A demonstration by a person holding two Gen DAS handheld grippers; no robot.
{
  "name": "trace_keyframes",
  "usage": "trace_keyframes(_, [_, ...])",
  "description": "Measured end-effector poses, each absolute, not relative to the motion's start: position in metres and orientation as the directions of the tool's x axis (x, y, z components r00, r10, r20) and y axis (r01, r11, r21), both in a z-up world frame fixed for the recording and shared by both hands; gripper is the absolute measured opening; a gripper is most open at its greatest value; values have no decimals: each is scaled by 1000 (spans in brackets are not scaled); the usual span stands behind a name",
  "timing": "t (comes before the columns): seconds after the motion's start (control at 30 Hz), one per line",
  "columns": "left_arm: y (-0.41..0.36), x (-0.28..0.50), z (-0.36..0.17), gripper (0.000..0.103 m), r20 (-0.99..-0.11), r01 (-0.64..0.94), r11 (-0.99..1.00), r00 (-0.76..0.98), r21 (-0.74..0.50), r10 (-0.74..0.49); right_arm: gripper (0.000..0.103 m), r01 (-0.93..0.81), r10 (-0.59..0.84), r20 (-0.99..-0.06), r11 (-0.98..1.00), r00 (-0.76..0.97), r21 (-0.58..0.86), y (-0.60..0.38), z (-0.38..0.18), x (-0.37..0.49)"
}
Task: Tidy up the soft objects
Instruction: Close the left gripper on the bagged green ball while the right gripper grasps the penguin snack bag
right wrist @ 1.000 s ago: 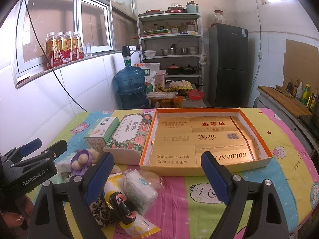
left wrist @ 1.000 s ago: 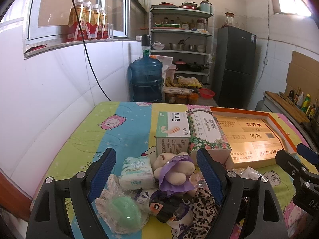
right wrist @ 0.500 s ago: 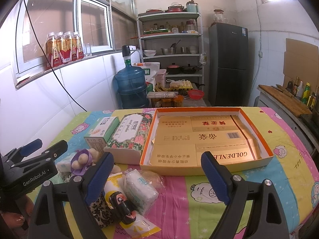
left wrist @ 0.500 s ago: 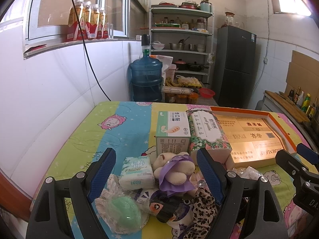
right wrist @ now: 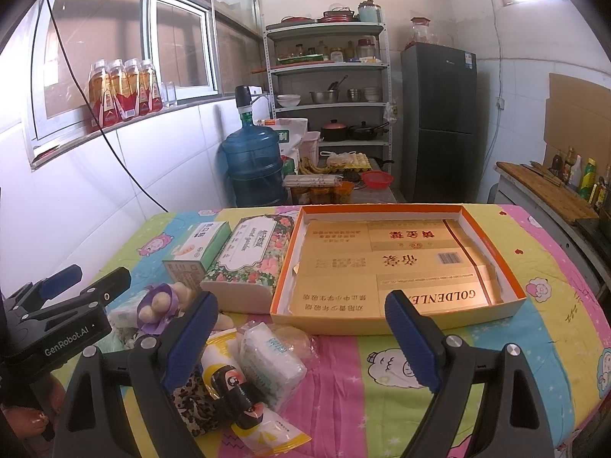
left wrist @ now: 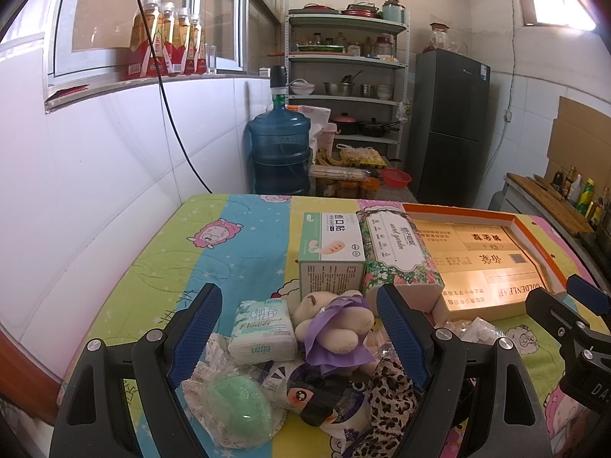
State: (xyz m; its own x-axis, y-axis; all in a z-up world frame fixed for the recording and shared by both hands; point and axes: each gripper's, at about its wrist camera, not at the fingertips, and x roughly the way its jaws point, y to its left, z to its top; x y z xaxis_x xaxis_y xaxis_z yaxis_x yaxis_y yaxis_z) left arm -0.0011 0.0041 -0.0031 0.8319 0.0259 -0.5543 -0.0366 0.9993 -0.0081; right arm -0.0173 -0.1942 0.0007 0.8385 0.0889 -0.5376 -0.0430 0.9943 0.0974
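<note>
Left wrist view looks down a pile of soft things gathered near the table's point(left wrist: 244, 244) front edge: a wrapped tissue pack point(left wrist: 263, 330), a plush bear in a purple dress point(left wrist: 336, 324), a green sponge in a clear bag point(left wrist: 236, 406), a leopard-print cloth point(left wrist: 385, 400) and a small black-and-orange plush toy point(left wrist: 313, 400), all touching or overlapping. The left gripper point(left wrist: 296, 337) hangs over this heap with its jaws spread wide and nothing between them, framing the tissue pack and bear, probably because either could be the first pick.

Behind the pile, toward the table's middle, a green-and-white carton point(left wrist: 330, 253) and a floral tissue box point(left wrist: 397, 252) stand side by side, touching. To their right lies the shallow orange-rimmed tray box point(right wrist: 492, 244), lined with flattened gold cartons and holding no loose items; it looks like the intended home for the soft things, so sorting seems not yet begun.

The right gripper point(right wrist: 301, 339) is also wide apart and carrying nothing, poised at the tray's near wall with a bagged cotton-pad pack point(right wrist: 271, 362) and a yellow sachet point(right wrist: 267, 431) lying just beside its left finger. Keeping both claws spread suits bulky, squashy targets; the slippery plastic wrappers may slide when pinched.
</note>
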Motion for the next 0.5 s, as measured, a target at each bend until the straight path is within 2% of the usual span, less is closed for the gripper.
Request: trace_keyframes(0.5, [13,-6,-11,84,-552,-37,999,834,-18,21,89,-86,129,-558,991,820,102,-185,-13,-19])
